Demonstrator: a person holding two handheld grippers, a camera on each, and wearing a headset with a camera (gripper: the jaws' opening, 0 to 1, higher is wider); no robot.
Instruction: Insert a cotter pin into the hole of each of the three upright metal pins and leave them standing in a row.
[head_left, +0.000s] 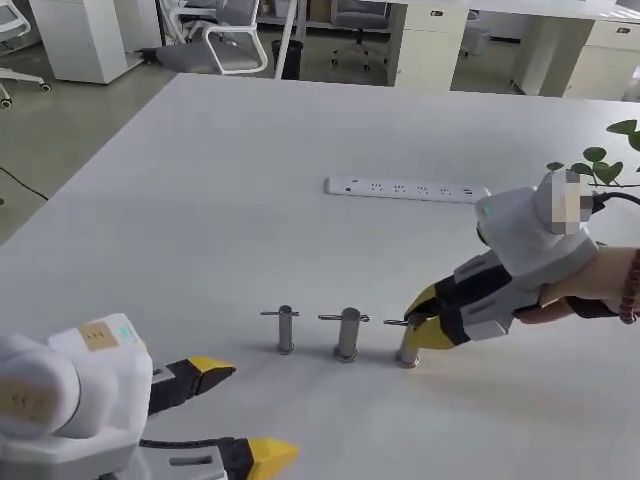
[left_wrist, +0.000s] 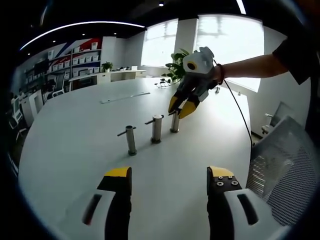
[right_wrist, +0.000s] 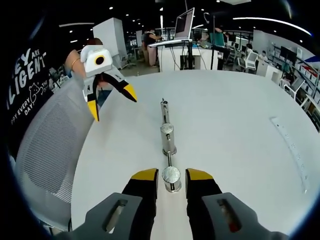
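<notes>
Closest to me, my left gripper (head_left: 245, 410) hangs wide open, holding nothing. The last metal pin (right_wrist: 171, 176) stands on the table (head_left: 250, 200) between the jaws of my right gripper (head_left: 425, 318); I cannot tell if they squeeze it. Its cotter pin (head_left: 394, 322) pokes out sideways. I should push it straight and gently, so this pin stands in line with the other two pins (head_left: 347, 335).

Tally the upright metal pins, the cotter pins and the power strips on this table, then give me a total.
Upright metal pins: 3
Cotter pins: 3
Power strips: 1
Total: 7
</notes>
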